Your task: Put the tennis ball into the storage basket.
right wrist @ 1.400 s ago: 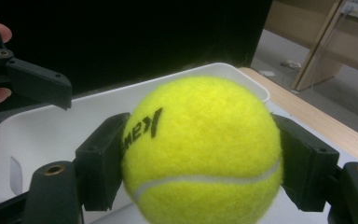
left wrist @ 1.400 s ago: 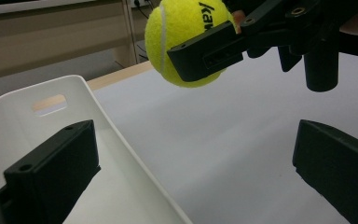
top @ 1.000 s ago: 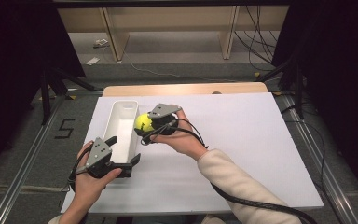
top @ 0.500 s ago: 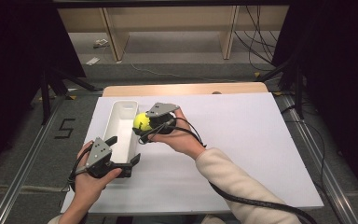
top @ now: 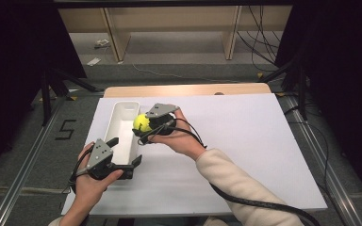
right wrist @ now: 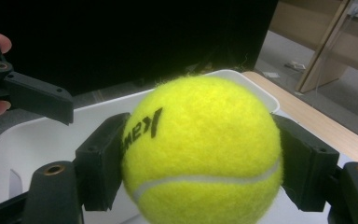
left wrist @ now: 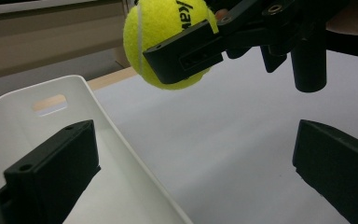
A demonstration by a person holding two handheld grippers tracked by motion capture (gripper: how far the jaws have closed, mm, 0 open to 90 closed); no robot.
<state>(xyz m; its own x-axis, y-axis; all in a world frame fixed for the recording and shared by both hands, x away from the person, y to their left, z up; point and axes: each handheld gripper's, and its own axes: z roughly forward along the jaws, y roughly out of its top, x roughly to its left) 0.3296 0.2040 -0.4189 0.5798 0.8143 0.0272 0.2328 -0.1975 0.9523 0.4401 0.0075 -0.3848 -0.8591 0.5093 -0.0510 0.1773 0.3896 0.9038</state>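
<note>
We hold the ball (top: 143, 123) clenched across its middle in the right gripper (top: 147, 126), above the tray (top: 120, 123); it is light, fuzzy and springy. The left gripper (top: 125, 153) stands released, straddling the tray's near right wall.

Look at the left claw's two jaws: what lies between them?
In the left gripper view, the long wall of the white bin runs between the open jaws of the left claw, bare white table beside it. The tennis ball hangs above.

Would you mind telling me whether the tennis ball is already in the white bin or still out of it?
Out: the tennis ball is clamped in the right gripper, held above the white bin at its right wall.
</note>
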